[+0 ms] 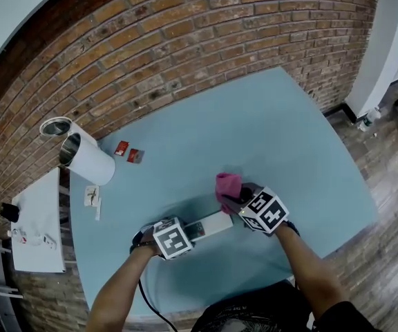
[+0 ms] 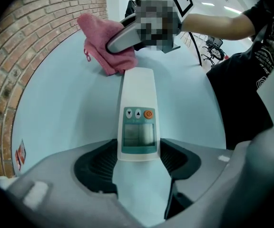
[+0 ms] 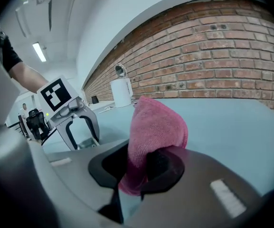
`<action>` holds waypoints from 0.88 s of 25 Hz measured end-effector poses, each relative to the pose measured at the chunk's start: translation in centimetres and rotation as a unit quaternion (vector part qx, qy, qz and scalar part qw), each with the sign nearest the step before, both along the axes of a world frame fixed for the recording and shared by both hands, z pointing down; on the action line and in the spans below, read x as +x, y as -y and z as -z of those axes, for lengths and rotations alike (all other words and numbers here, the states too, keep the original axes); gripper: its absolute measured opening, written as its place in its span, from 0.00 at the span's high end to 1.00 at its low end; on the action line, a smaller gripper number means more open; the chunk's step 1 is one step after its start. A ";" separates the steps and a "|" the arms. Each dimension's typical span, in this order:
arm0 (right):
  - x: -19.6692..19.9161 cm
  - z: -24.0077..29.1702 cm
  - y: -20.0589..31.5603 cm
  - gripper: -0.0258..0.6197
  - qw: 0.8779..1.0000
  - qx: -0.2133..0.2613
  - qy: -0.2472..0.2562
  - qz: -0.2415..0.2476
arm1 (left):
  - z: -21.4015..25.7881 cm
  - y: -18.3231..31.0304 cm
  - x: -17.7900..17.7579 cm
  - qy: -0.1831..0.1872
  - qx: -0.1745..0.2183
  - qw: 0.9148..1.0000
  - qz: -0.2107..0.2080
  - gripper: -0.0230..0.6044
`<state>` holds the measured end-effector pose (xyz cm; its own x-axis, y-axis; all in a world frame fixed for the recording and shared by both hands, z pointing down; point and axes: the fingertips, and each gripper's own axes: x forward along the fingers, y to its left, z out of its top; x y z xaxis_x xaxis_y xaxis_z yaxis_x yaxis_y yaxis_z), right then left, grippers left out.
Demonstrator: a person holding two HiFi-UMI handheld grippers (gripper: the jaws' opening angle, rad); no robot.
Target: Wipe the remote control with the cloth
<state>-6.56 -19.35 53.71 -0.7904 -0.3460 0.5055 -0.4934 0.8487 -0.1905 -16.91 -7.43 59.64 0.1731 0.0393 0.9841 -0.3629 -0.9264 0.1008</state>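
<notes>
1. While the left gripper point(image 2: 139, 161) points straight down over the remote control point(image 2: 138, 106), its jaws close on the display end from both sides, pads against the casing's edges. This grip looks meant to pin the device flat on the blue table point(image 1: 275, 130) so that it does not slide under a wipe.
2. The right gripper point(image 3: 137, 175) has its jaws pressed together on a bunched fold of the pink cloth point(image 3: 158, 127). Most of the fabric stands free ahead of the jaws, probably to give a soft pad to rub with.
3. The cloth sits at the far end of the remote control, opposite the clamped end. The two grippers thus work from opposite ends without crowding each other.
4. The buttons and the small screen, next to the left gripper's jaws, lie uncovered. Judging by this, the wipe has not reached that part.
5. No view settles whether the cloth presses on the remote control's tip or lies just beyond it.
6. In the head view, the marker cubes hide both pairs of jaws, and the left cube covers the remote control's clamped end.
7. Well beyond the remote control, toward the brick wall, stand a white cylinder point(image 1: 88, 159) and two small red packets point(image 1: 128, 152). They are too small to identify.
</notes>
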 end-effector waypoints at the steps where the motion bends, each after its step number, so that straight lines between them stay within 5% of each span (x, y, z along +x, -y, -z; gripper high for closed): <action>1: 0.4 0.1 -0.1 0.86 1.000 -0.002 0.005 -0.008 | 0.1 0.1 0.1 -0.004 0.006 1.000 0.003 0.53; 4: 1.8 0.5 -0.2 0.86 0.999 -0.007 0.025 -0.039 | 0.1 0.0 0.1 -0.021 -0.002 0.999 0.041 0.53; 7: 3.5 1.1 -0.6 0.86 0.995 -0.014 0.051 -0.080 | 0.6 -0.6 0.8 -0.074 -0.054 0.989 0.120 0.53; 10: 4.8 1.3 -1.4 0.86 0.989 -0.022 0.078 -0.123 | 1.4 -1.3 1.6 -0.135 -0.110 0.967 0.185 0.53; 12: 5.4 1.2 -2.1 0.86 0.985 -0.020 0.085 -0.147 | 1.8 -1.8 2.3 -0.183 -0.155 0.944 0.227 0.53; 13: 5.7 1.0 -2.5 0.86 0.984 -0.015 0.082 -0.157 | 2.2 -2.0 2.8 -0.213 -0.180 0.927 0.250 0.53; 15: 6.0 0.7 -3.0 0.86 0.982 -0.001 0.072 -0.173 | 3.2 -1.7 3.8 -0.282 -0.228 0.880 0.305 0.53; 18: 5.4 0.5 -3.3 0.86 0.981 0.011 0.071 -0.183 | 5.1 -0.4 4.5 -0.373 -0.278 0.798 0.383 0.53; 20: 5.2 0.4 -3.1 0.86 0.979 0.016 0.071 -0.189 | 6.2 -0.1 5.2 -0.422 -0.316 0.734 0.429 0.53; 22: 5.2 0.4 -2.7 0.86 0.977 0.020 0.070 -0.200 | 6.6 0.2 5.6 -0.452 -0.335 0.689 0.456 0.54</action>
<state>-1.31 -16.69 53.29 -0.6482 -0.6592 0.3811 -0.7588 0.6012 -0.2507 -11.34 -7.61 53.03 0.9577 -0.0983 0.2705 -0.2708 0.0107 0.9626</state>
